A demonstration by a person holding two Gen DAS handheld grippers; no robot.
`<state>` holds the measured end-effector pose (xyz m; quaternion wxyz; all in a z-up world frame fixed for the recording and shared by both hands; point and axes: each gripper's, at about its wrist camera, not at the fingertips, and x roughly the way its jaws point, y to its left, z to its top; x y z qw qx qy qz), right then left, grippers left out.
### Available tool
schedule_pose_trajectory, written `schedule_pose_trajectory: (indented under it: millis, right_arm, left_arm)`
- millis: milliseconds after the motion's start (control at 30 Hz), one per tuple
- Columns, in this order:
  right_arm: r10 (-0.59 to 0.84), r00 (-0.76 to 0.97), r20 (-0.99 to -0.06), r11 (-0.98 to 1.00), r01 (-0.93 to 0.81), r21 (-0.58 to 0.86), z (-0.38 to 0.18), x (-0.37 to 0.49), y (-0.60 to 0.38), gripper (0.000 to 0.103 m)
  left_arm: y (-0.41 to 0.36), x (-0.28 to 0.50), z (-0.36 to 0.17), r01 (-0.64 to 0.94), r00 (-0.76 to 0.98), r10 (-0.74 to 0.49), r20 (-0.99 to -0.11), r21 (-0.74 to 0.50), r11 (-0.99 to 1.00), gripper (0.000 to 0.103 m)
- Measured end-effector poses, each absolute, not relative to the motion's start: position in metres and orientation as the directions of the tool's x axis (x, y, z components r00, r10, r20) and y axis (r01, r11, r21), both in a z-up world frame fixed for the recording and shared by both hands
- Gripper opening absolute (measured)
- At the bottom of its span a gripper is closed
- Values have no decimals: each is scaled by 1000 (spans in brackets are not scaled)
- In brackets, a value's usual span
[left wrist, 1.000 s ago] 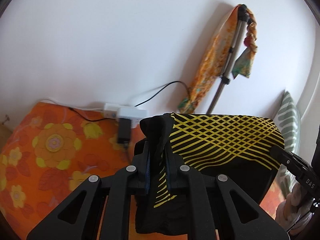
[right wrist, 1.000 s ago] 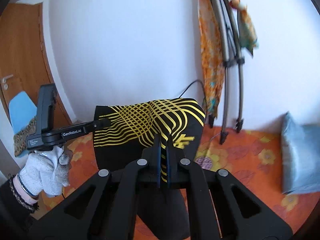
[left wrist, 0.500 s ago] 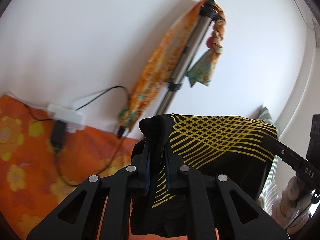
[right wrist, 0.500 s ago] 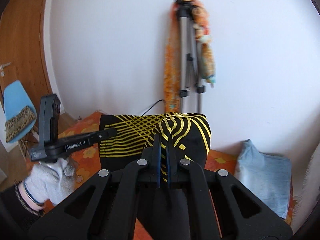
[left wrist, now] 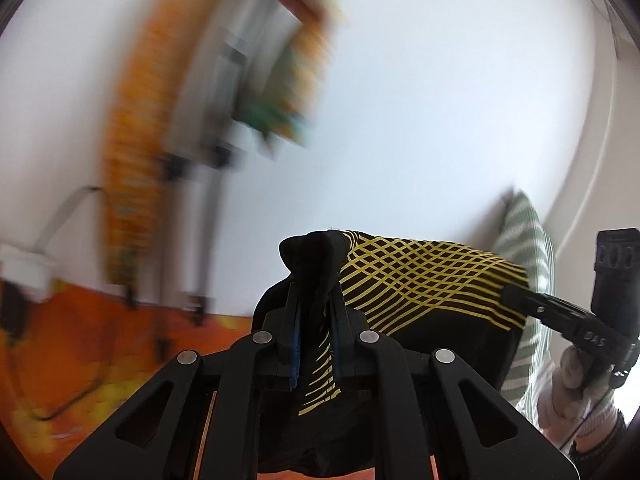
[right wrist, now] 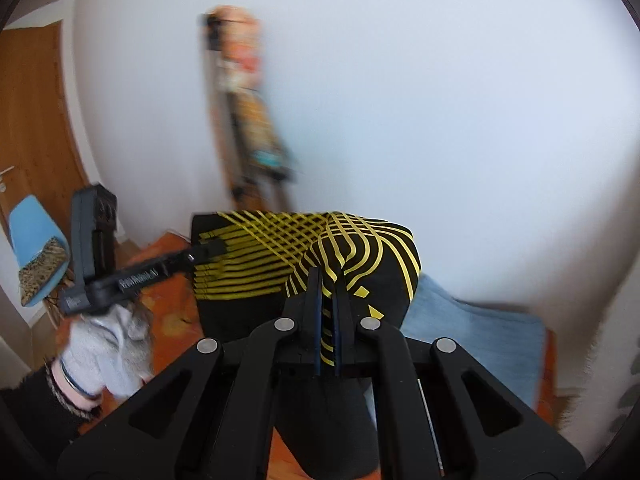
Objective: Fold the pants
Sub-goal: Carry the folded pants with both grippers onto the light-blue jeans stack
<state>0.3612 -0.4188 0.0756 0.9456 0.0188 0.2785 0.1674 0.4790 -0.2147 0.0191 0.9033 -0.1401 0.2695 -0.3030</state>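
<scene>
While swinging through the air in the left wrist view, black pants with yellow line print (left wrist: 420,280), bunched in clamped left gripper (left wrist: 316,320). Right wrist view: right gripper (right wrist: 328,300) pinched shut on other corner. Probably light, floppy, best held by corners.

Black pants (right wrist: 256,264) are crossed by yellow lattice lines; a green-and-white striped cushion (left wrist: 528,248) and an orange floral cover (left wrist: 60,344) are seen.

Black claws (left wrist: 314,332), silver screws, grey knit gloves (right wrist: 108,344).
</scene>
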Motion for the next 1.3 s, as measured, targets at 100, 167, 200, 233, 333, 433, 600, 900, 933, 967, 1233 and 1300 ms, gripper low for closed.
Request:
schedule_pose_trajectory:
  millis: [100, 167, 200, 233, 333, 433, 600, 900, 933, 967, 1233, 1300]
  right_arm:
    - [269, 778, -568, 963, -221, 153, 46, 370, -490, 4]
    - [243, 765, -597, 966, -137, 218, 21, 379, -538, 4]
    - [231, 754, -615, 965, -98, 243, 5, 384, -559, 4]
    - [217, 742, -635, 965, -65, 254, -11, 389, -576, 4]
    - [201, 701, -685, 966, -25, 257, -50, 403, -599, 6]
    - [191, 681, -707, 962, 15, 274, -72, 414, -612, 17]
    - [261, 706, -659, 901, 67, 429, -83, 417, -644, 41]
    - [341, 662, -668, 839, 105, 533, -109, 447, -652, 43]
    - [332, 656, -678, 844, 114, 524, -113, 453, -649, 43]
    - [332, 656, -678, 844, 114, 524, -113, 453, -649, 43]
    - [381, 641, -666, 799, 135, 587, -122, 464, -666, 43]
    - [392, 631, -669, 788, 144, 598, -127, 466, -669, 43]
  left_arm:
    - [-274, 499, -6, 508, 591, -668, -451, -435, 743, 10]
    - [-314, 516, -31, 515, 535, -676, -507, -439, 736, 10]
    - [-328, 522, -41, 512, 520, -669, -532, -433, 742, 10]
    - [-339, 528, -48, 508, 511, -661, -549, -427, 748, 10]
    - [-365, 547, -66, 492, 507, -624, -595, -395, 776, 10]
    - [-381, 563, -78, 484, 517, -562, -645, -321, 814, 10]
    - [-381, 570, -82, 478, 542, -514, -665, -259, 839, 11]
    - [-377, 537, -48, 549, 592, -461, -660, -88, 831, 40]
    - [-380, 526, -42, 566, 598, -464, -654, -65, 822, 43]
    - [-383, 514, -36, 585, 595, -476, -647, -58, 809, 43]
    - [-461, 442, -45, 767, 289, -599, -747, -194, 612, 43]
    - [-478, 433, -53, 775, 251, -588, -769, -204, 598, 43]
